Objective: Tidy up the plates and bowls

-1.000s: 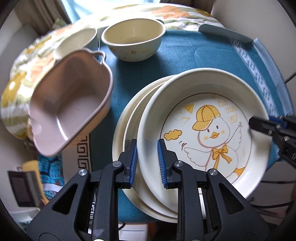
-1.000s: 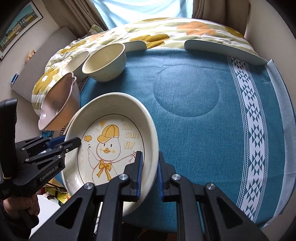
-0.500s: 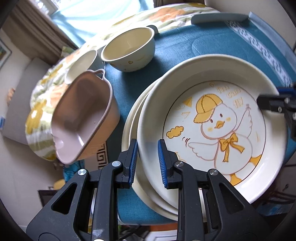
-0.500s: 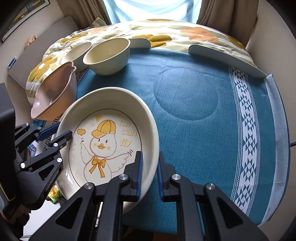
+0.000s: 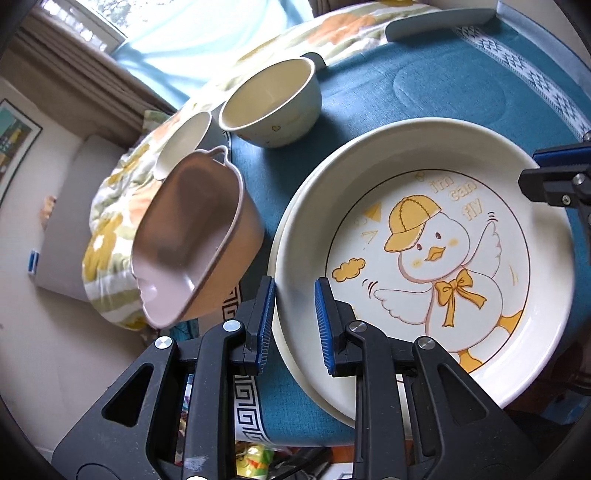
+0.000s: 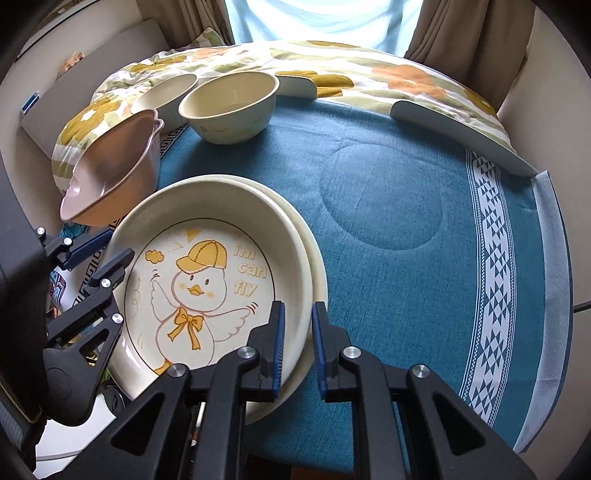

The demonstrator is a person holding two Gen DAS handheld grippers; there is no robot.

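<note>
**Lighting and image quality**

Bright, soft daylight from the curtained window (image 6: 321, 22) at top, slightly blown out. Faint, diffuse shadows under the pink dish (image 5: 192, 236). Strong fisheye bending, black vignette at corners. Sharp centrally; slight softness toward edges.

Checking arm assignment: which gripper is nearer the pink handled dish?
Left. The left gripper grips the duck plate rim beside the pink handled dish; the right gripper holds the opposite rim.

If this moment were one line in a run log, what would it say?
left gripper: shut on duck plate rim | right gripper: shut on opposite rim | beneath: plain plate | cream bowl: untouched
</note>
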